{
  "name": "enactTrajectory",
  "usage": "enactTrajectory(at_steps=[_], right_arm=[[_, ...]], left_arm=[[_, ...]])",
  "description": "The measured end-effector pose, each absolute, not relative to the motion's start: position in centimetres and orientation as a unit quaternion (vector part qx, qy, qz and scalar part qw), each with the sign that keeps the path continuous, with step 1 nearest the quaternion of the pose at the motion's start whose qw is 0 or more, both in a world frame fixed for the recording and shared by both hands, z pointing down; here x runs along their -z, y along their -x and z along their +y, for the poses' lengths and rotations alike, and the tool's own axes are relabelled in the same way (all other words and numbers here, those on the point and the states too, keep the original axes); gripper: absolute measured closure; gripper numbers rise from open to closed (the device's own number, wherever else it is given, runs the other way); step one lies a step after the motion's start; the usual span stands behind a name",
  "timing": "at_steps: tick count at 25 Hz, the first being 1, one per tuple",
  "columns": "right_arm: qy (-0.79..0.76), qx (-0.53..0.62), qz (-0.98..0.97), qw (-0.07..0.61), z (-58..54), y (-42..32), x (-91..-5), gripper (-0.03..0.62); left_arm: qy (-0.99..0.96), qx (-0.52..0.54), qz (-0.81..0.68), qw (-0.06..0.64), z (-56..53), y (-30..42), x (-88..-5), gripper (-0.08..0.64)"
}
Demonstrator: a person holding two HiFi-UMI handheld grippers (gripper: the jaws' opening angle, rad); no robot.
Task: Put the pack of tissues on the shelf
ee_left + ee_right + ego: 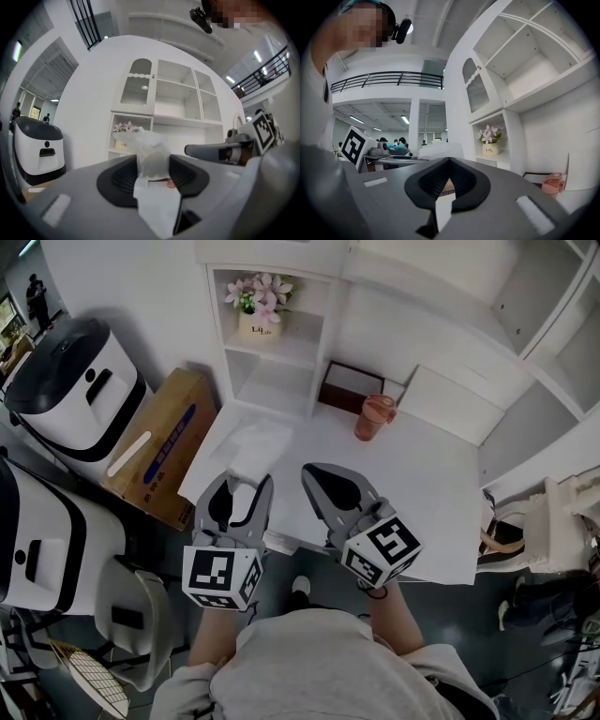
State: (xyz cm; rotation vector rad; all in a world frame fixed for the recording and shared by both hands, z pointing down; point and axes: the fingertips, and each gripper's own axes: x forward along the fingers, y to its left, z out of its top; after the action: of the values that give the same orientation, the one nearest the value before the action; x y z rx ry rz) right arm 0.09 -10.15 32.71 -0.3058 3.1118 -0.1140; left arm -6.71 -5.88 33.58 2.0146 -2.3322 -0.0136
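The pack of tissues [255, 446], a soft translucent white packet, lies over the near left part of the white table [412, 512]. My left gripper [250, 482] is shut on its near end. In the left gripper view the pack [149, 149] fills the gap between the dark pads [121, 180] and hides part of the shelf. My right gripper [314, 472] hovers beside it to the right, shut and holding nothing, its tips meeting in the right gripper view [449, 160]. The white shelf unit [274, 354] stands at the table's far left.
A flower pot [261, 307] sits in the upper shelf compartment; the lower one [270, 390] looks bare. A pink cup [375, 416] and a dark tray [345, 385] stand at the back. A cardboard box [159, 442] and white machines [70, 381] stand left of the table.
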Motion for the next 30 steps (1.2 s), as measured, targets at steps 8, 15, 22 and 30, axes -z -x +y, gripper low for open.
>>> enactTrajectory(at_steps=[8, 15, 22, 30], right_arm=[[0.079, 0.036, 0.996, 0.007, -12.5, 0.7, -32.9, 0.591], [0.068, 0.043, 0.997, 0.009, -14.8, 1.0, -33.3, 0.592], [0.066, 0.054, 0.996, 0.013, -15.6, 1.6, -33.7, 0.592], [0.089, 0.06, 0.994, 0.009, -16.8, 3.5, -34.0, 0.592]], left_arm=[[-0.642, 0.005, -0.766, 0.027, -8.2, 7.2, -33.6, 0.367], [-0.633, 0.009, -0.774, 0.025, -10.0, 7.4, -33.8, 0.367], [-0.627, 0.003, -0.778, 0.03, -10.4, 8.0, -34.2, 0.367], [-0.643, -0.002, -0.765, 0.037, -11.7, 10.1, -34.7, 0.367]])
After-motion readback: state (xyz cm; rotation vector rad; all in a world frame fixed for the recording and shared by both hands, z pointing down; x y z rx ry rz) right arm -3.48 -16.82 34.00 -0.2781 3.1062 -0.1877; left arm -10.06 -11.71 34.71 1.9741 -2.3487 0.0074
